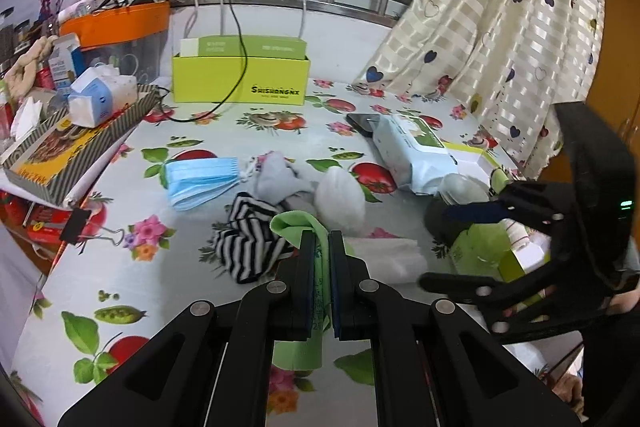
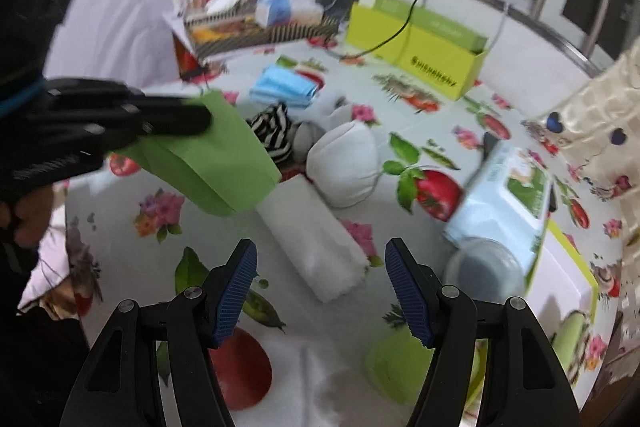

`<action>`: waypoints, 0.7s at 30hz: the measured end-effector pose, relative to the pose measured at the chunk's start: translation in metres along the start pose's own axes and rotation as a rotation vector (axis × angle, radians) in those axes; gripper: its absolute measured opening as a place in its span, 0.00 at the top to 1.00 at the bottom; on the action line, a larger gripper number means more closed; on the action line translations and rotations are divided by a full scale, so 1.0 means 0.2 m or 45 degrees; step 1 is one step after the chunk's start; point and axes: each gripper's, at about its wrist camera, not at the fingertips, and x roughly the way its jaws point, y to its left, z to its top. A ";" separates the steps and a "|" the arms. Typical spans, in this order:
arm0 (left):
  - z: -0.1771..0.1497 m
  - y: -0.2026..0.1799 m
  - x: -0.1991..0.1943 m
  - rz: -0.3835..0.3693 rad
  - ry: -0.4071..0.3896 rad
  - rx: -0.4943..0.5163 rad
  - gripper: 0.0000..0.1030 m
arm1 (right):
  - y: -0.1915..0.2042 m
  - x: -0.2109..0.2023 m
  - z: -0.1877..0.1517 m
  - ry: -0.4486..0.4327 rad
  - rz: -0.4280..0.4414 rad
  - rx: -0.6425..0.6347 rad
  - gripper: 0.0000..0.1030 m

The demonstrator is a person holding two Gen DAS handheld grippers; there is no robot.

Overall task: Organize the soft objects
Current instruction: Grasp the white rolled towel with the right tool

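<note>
On the table (image 1: 120, 267), towards the left, a blue mask (image 1: 202, 181) and a striped sock (image 1: 250, 245) lie by a grey sock (image 1: 280, 179). The green cloth (image 1: 298, 227) is held lifted over them, pinched tight in the fully closed left claw (image 1: 322, 247); it is probably best carried clear of the pile so nothing is dragged along, likely towards the yellow-green box (image 1: 240, 83) at the back. Further right, a white folded towel (image 2: 316, 247) lies just ahead of the right claw (image 2: 320, 267), whose jaws are spread wide and nothing is gripped or touched.
</note>
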 end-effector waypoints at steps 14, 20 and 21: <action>-0.01 0.11 -0.05 0.002 -0.031 -0.056 0.94 | 0.05 0.33 0.09 0.255 -0.053 -0.048 0.35; -0.02 0.14 -0.03 -0.005 -0.017 -0.074 0.94 | 0.04 0.36 0.09 0.266 -0.013 -0.011 0.50; -0.02 0.14 -0.03 -0.007 -0.015 -0.076 0.94 | 0.05 0.36 0.09 0.264 -0.003 -0.007 0.56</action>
